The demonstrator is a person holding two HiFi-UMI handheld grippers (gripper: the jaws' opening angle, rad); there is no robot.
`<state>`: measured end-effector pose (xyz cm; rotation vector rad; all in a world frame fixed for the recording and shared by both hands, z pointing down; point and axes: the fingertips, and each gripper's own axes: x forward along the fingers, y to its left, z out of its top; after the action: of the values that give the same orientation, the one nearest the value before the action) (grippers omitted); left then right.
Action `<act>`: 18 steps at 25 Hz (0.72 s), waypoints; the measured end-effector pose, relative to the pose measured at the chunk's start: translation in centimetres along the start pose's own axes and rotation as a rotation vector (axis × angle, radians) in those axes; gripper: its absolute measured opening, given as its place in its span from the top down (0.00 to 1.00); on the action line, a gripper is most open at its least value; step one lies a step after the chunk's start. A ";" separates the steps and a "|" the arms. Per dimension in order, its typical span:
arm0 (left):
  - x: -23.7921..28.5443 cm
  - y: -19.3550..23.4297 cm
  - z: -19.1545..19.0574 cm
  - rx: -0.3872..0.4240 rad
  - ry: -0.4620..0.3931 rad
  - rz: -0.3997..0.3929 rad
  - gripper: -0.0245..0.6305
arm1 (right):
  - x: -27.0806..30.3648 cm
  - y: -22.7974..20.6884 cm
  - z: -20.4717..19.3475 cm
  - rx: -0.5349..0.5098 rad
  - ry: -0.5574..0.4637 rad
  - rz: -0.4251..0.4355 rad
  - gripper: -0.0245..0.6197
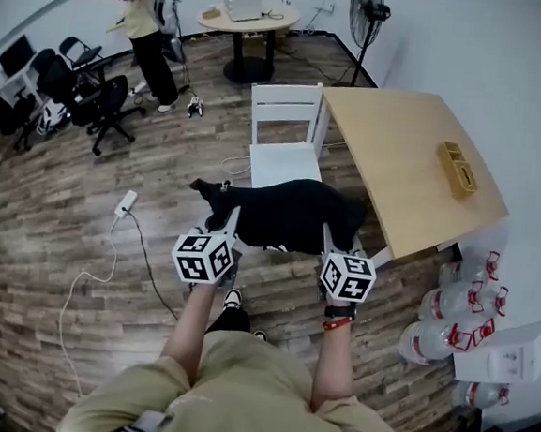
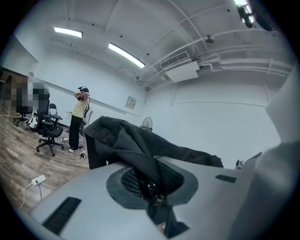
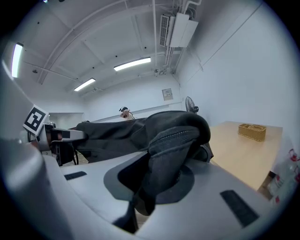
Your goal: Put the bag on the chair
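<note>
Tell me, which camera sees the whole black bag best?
The head view: the whole black bag stretches between the left gripper and right gripper, near the white chair. The gripper views show only nearby fabric pinched in their jaws.

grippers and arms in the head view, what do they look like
The left gripper and right gripper each carry a white cube with black square markers. Their fingers are broad, pale grey plates with dark round pads. The person wears a short-sleeved khaki shirt, and a black and red band on the right wrist.
</note>
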<state>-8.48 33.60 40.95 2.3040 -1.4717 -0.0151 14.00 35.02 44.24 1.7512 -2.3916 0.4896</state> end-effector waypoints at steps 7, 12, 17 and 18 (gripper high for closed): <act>4.1 1.5 -0.3 -0.018 0.012 -0.001 0.88 | 4.3 -2.1 0.0 0.012 0.029 0.005 0.87; 8.7 4.4 1.1 -0.026 0.018 0.001 0.88 | 9.7 -3.0 0.6 0.027 0.056 0.037 0.87; 14.7 7.7 3.5 -0.043 0.026 0.005 0.88 | 16.7 -4.3 2.7 0.039 0.086 0.047 0.87; 15.9 8.3 4.1 -0.046 0.031 0.006 0.88 | 18.0 -4.6 3.1 0.043 0.091 0.046 0.87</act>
<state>-9.57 15.37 43.24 2.2537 -1.4479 -0.0119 12.91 16.50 47.47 1.6562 -2.3806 0.6176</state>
